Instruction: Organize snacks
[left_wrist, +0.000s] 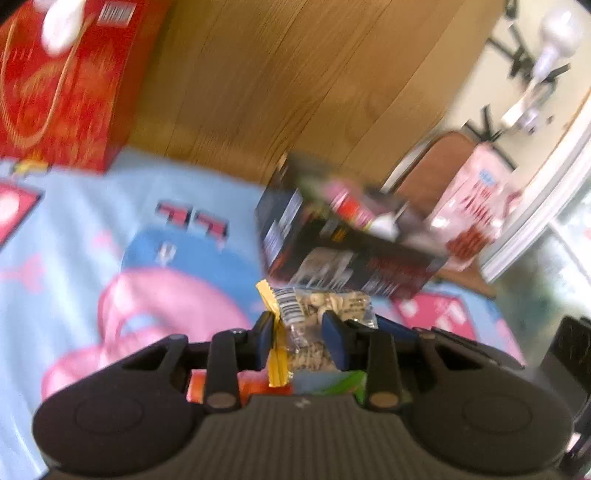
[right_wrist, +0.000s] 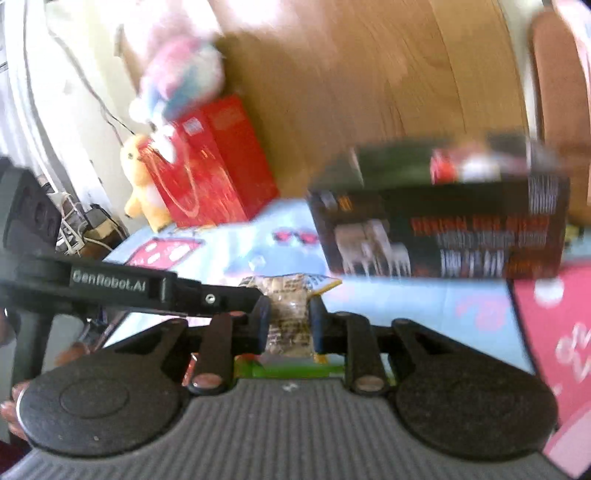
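Both views are motion-blurred. My left gripper (left_wrist: 300, 325) is shut on a clear snack packet with yellow edges (left_wrist: 317, 306), held above a blue and pink cartoon cloth (left_wrist: 110, 236). My right gripper (right_wrist: 288, 314) is shut on a similar clear packet of pale snacks (right_wrist: 290, 295), also held above the cloth (right_wrist: 406, 295). A black open-topped box (left_wrist: 343, 258) holding several snack packs stands ahead of both grippers; it also shows in the right wrist view (right_wrist: 443, 236). The left gripper's arm (right_wrist: 147, 286) crosses the right wrist view.
A red gift bag (left_wrist: 59, 85) stands at the back left against a wooden panel (left_wrist: 295, 81), with plush toys (right_wrist: 142, 181) beside it. A pink package (left_wrist: 476, 206) lies behind the black box. Orange and green packets (left_wrist: 321, 384) lie under my left gripper.
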